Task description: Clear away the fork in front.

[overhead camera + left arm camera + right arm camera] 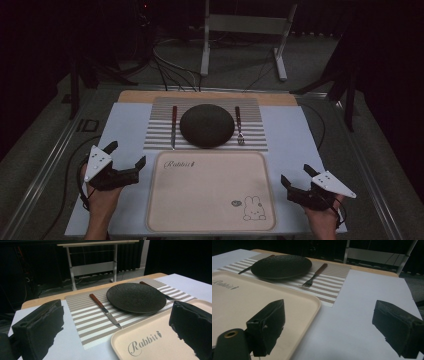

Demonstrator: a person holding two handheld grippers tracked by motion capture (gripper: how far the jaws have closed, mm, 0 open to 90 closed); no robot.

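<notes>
A beige tray [210,220] with a rabbit print lies at the near middle of the table; it shows as tray [155,345] and tray [242,297] in the gripper views. Behind it a dark round plate [207,125] rests on a striped placemat [160,131], with a knife [173,125] to its left and a fork [239,125] to its right. My left gripper [128,154] hovers open just left of the tray, jaws empty. My right gripper [296,175] stands open to the tray's right, holding nothing. The knife [106,311] and fork [313,276] lie untouched.
A white sheet [125,120] covers the wooden table [140,96]. A metal stand [245,30] and cables [170,70] are on the floor beyond the far edge. Bare sheet flanks the placemat on both sides.
</notes>
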